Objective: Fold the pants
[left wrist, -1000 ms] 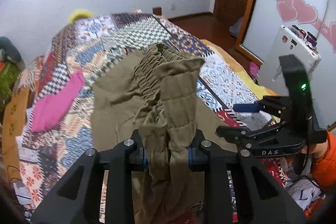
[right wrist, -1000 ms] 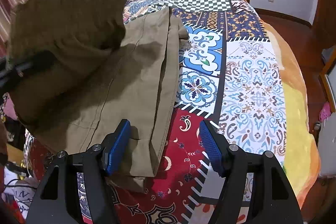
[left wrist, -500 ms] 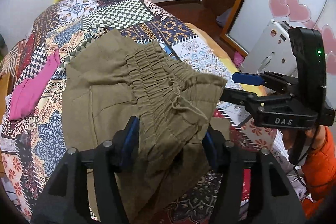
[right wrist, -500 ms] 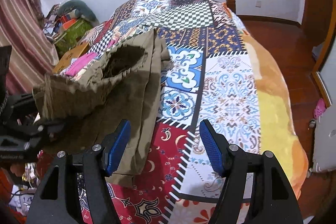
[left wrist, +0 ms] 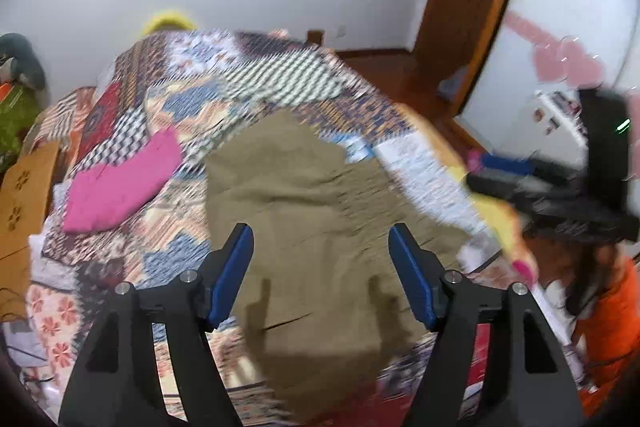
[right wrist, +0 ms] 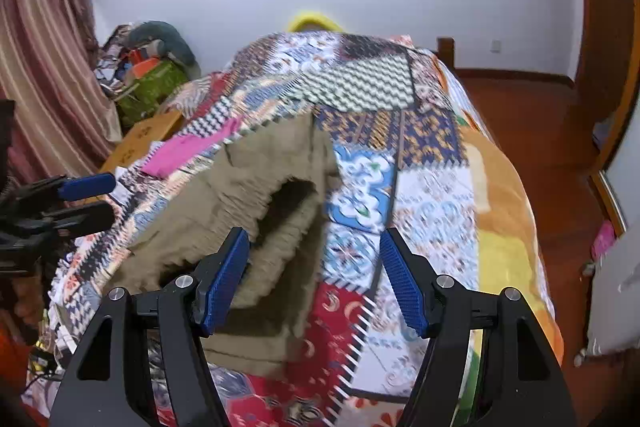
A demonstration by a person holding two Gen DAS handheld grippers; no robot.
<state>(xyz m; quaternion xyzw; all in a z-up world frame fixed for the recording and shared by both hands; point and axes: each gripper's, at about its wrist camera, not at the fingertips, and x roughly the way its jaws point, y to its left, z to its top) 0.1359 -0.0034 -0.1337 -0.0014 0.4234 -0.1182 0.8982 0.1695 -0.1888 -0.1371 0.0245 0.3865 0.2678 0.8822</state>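
The olive pants (left wrist: 304,223) lie on the patchwork bed (left wrist: 256,83), filling the centre and lower middle of the left wrist view, with their long axis running from the bottom of the frame up toward the far end of the bed. The left gripper (left wrist: 321,269) hangs right over them with its blue fingers (left wrist: 232,273) spread wide and nothing between them; whether the tips touch the cloth cannot be told through the motion blur. In the right wrist view the pants (right wrist: 256,211) sit left of centre, one bunched, open end gaping in the middle of the frame, and the right gripper (right wrist: 314,279) is likewise released and empty, its left finger over the cloth's right edge and its right finger over bare quilt. The other gripper shows at the right edge of the left view and at the left edge of the right view, so the two tools flank the garment from either side. A pink garment (left wrist: 120,183) lies apart on the quilt at centre left. By my reading the left gripper is the nearer to the bulk of the cloth, so the next grasp would fall straight ahead and below it, while the right one would have to shift leftward to catch the bunched end.
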